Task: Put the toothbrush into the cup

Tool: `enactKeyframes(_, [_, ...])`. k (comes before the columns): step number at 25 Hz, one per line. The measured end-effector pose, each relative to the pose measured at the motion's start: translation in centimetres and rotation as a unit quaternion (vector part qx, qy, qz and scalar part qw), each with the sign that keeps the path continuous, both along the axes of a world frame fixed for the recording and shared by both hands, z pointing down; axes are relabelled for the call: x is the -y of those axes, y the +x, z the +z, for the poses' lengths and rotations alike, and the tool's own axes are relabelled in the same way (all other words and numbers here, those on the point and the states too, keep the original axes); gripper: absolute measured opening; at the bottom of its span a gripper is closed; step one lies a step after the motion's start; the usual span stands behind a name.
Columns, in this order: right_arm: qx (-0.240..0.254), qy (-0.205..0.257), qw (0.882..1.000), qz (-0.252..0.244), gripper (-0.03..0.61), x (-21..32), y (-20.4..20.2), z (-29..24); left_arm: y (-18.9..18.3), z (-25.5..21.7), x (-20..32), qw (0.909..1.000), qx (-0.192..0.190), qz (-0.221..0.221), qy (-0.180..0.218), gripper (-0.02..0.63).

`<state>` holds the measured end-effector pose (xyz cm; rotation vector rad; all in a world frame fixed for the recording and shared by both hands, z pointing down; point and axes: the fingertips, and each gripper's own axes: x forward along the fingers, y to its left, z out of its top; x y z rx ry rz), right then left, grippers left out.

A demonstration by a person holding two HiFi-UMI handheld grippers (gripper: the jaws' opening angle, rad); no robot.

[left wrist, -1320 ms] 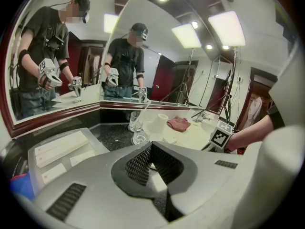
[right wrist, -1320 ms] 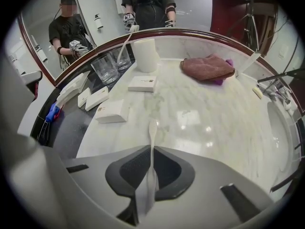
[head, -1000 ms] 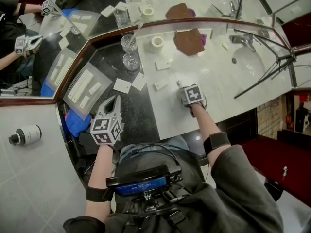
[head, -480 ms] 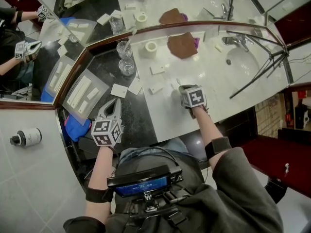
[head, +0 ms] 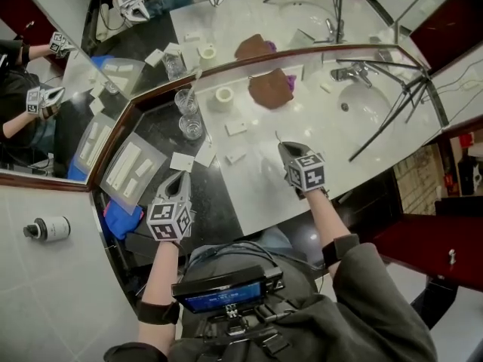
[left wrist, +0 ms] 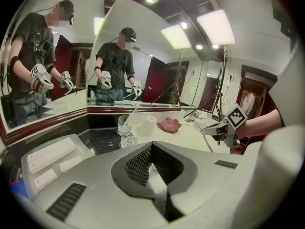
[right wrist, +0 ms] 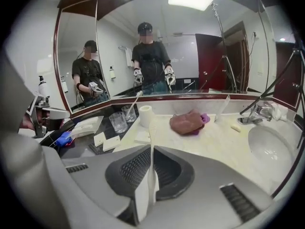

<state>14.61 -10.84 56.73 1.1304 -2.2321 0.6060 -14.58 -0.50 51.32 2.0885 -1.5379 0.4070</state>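
Right gripper (head: pixel 287 151) lifted off counter (head: pixel 260 130), jaws clamped on toothbrush (right wrist: pixel 151 147), left gripper (head: pixel 179 179) closed empty, cup (head: pixel 190 125) at ten o'clock

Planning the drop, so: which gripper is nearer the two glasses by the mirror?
Left. The left gripper hangs over the dark counter just in front of the glasses; the right gripper, shut on a toothbrush, is off to their right over the white counter.

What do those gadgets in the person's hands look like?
The left gripper and right gripper are pale grey tapering shells, each carrying a cube of black-and-white square markers. Inner pads are black and textured. The person wears black wristbands and dark sleeves.
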Motion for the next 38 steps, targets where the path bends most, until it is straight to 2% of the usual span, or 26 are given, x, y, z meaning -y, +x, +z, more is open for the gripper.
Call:
enactKeyframes(6, [0.036,0.074,0.997,0.003,0.040,-0.5,0.8,-2.4,0.6,-0.2,0.0,1.0000,0.001,0.003,0.003,0.000])
enactKeyframes(14, [0.090,0.125,0.988,-0.002,0.040,0.3,-1.7,-4.7,-0.6,-0.1,-0.1,0.9999,0.004,-0.012,-0.001,0.000])
enactKeyframes(20, [0.161,0.143,0.977,-0.007,0.040,3.5,-7.0,-7.6,-2.0,-0.1,0.8,0.9995,0.010,-0.029,-0.002,0.000])
enactKeyframes(28, [0.261,0.156,0.952,-0.028,0.041,8.3,-16.0,-11.0,-4.0,-0.2,4.1,0.9983,0.011,-0.056,0.012,0.000])
enactKeyframes(38, [0.315,0.149,0.936,-0.040,0.041,12.2,-23.2,-9.8,-5.7,1.3,7.3,0.9967,0.012,-0.076,0.027,0.000])
